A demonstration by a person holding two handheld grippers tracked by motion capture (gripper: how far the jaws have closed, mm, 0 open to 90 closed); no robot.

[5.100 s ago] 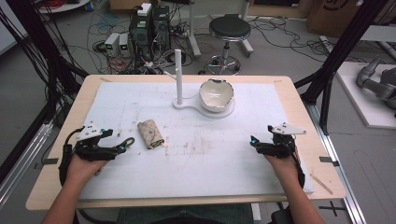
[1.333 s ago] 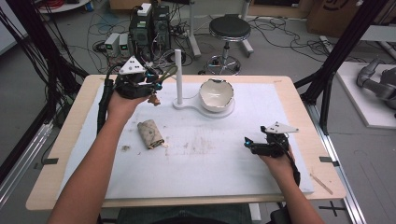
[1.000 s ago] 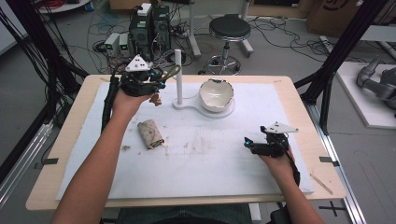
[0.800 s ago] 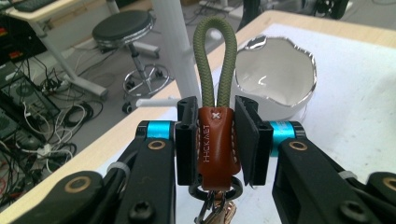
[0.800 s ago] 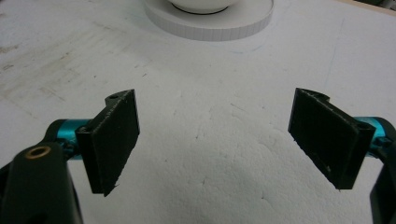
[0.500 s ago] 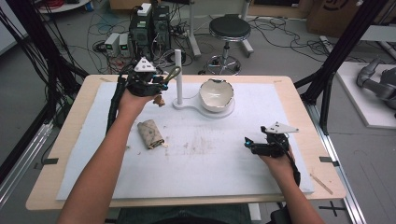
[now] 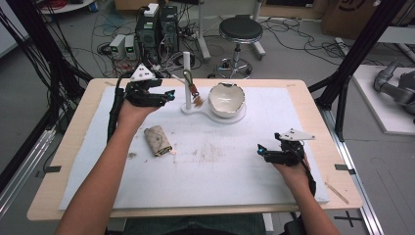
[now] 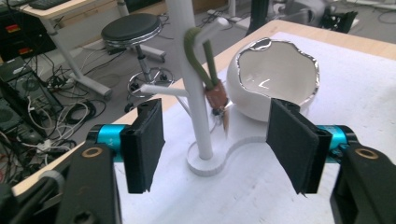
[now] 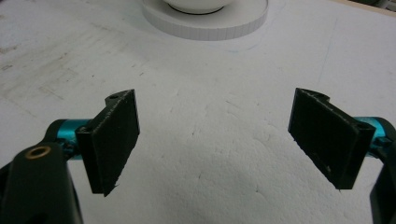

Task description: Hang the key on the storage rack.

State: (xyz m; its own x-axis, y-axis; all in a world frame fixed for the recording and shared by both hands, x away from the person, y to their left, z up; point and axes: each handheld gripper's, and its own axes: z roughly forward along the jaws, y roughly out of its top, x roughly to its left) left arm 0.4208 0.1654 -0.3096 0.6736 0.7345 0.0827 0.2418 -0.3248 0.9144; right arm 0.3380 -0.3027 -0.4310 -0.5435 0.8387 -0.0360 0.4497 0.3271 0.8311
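Observation:
A small charm on a green loop (image 7: 192,88) hangs from a peg of the white stand (image 7: 186,73), its brown pendant dangling beside the pole. My left gripper (image 7: 169,95) is just left of the stand; its jaws have just been opening and hold nothing. In the left gripper view the green loop (image 8: 192,56) and the stand (image 8: 194,102) lie beyond the spread pads of my left gripper (image 8: 219,144). My right gripper (image 7: 261,151) rests open on the white mat at the right, and in its own view my right gripper (image 9: 229,140) has only mat between its jaws.
A white bowl (image 7: 226,99) with a jagged rim sits on the stand's base plate (image 7: 215,115). A beige pouch (image 7: 157,140) lies on the mat left of centre. A stool and cables stand on the floor beyond the table's far edge.
The left gripper brought the green-looped charm to the stand, opened and drew slightly left; the charm now hangs from the peg. The right gripper has stayed put.

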